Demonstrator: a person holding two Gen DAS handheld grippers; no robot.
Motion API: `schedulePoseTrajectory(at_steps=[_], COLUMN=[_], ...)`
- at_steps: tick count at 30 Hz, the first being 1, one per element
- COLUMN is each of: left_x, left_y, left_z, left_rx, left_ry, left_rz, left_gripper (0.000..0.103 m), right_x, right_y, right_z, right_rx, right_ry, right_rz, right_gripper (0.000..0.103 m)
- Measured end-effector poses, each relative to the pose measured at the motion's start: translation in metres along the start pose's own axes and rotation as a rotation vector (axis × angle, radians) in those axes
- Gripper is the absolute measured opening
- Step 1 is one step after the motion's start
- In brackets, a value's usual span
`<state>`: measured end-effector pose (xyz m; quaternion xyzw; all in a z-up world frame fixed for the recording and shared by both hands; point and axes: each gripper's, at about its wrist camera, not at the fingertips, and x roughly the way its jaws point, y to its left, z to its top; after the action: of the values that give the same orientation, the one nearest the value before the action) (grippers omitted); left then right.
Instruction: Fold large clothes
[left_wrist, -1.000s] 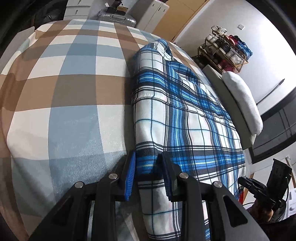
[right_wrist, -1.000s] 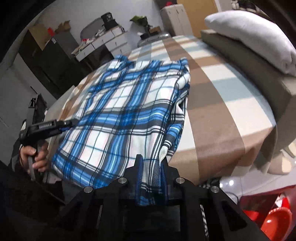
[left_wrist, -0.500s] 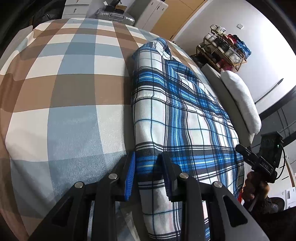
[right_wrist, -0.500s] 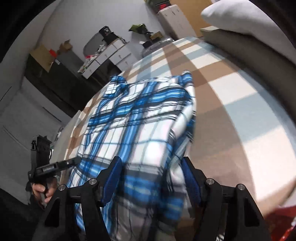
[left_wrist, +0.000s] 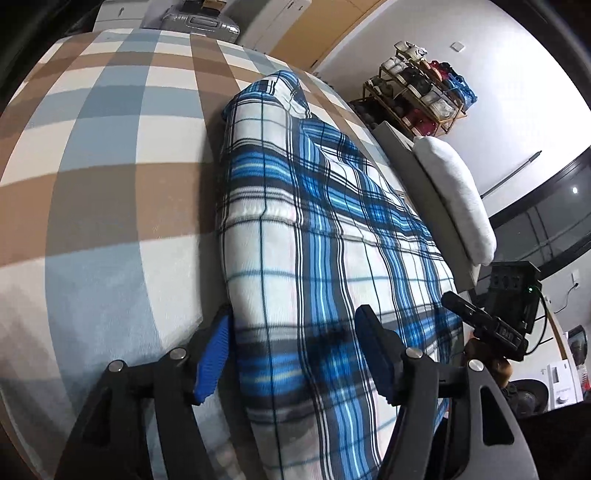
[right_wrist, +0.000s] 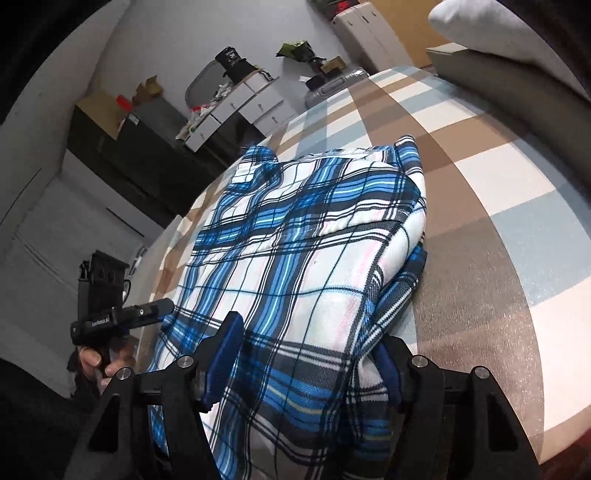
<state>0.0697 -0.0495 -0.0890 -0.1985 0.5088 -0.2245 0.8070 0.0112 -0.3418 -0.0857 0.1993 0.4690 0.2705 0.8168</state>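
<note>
A blue, white and black plaid shirt (left_wrist: 314, 229) lies folded into a long strip on the checked bed cover (left_wrist: 110, 221). Its near end rests between the blue pads (left_wrist: 212, 358) of my left gripper (left_wrist: 293, 354), whose jaws are opening and no longer press the cloth. In the right wrist view the shirt (right_wrist: 306, 251) reaches under my right gripper (right_wrist: 306, 362). That gripper's jaws stand wide, one pad (right_wrist: 225, 354) on each side of the loose hem. A hand (right_wrist: 99, 360) holds the left gripper's handle at the bed's left edge.
A white pillow (left_wrist: 454, 199) lies on a grey headboard ledge along the bed's right side. Beyond it stands a shoe rack (left_wrist: 424, 92), and a silver suitcase (left_wrist: 199, 22) sits past the far edge. Drawers (right_wrist: 236, 110) and dark cabinets line the wall.
Both grippers were shut on the shirt's hem and now stand apart. The right one let go first after moving in over the bed; the left one opened in the last half second.
</note>
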Motion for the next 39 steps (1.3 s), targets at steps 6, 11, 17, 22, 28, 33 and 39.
schedulePoseTrajectory(at_steps=[6,11,17,22,28,33,39], left_x=[0.005,0.006,0.005,-0.006,-0.012,-0.009,-0.006], left_y=[-0.006,-0.006,-0.002,-0.015,-0.011,-0.009,-0.008], left_z=[0.003,0.003,0.0,-0.013,-0.031,-0.029,-0.026], left_rx=[0.017,-0.007,-0.039,0.035,0.043,0.014,0.008], left_ry=[-0.014,-0.056,-0.089,-0.114,-0.105,-0.099,-0.092], left_rz=[0.021,0.059,0.098,0.15,0.155,0.141,0.122], left_gripper=[0.068,0.056,0.019,0.015,0.018,0.026,0.036], right_x=[0.001,0.001,0.006,0.006,-0.002,-0.009,-0.002], right_y=[0.002,0.002,0.007,0.01,0.016,0.019,0.019], right_z=[0.0,0.001,0.002,-0.001,-0.014,-0.021,-0.016], right_rx=[-0.01,-0.003,0.011,0.003,-0.013,-0.033,-0.04], right_ry=[0.002,-0.004,-0.056,-0.054,0.007,0.038,-0.015], right_rz=[-0.004,-0.003,-0.073,-0.109,-0.089,-0.087,-0.104], right_gripper=[0.067,0.069,0.06,0.026,0.029,0.053,0.055])
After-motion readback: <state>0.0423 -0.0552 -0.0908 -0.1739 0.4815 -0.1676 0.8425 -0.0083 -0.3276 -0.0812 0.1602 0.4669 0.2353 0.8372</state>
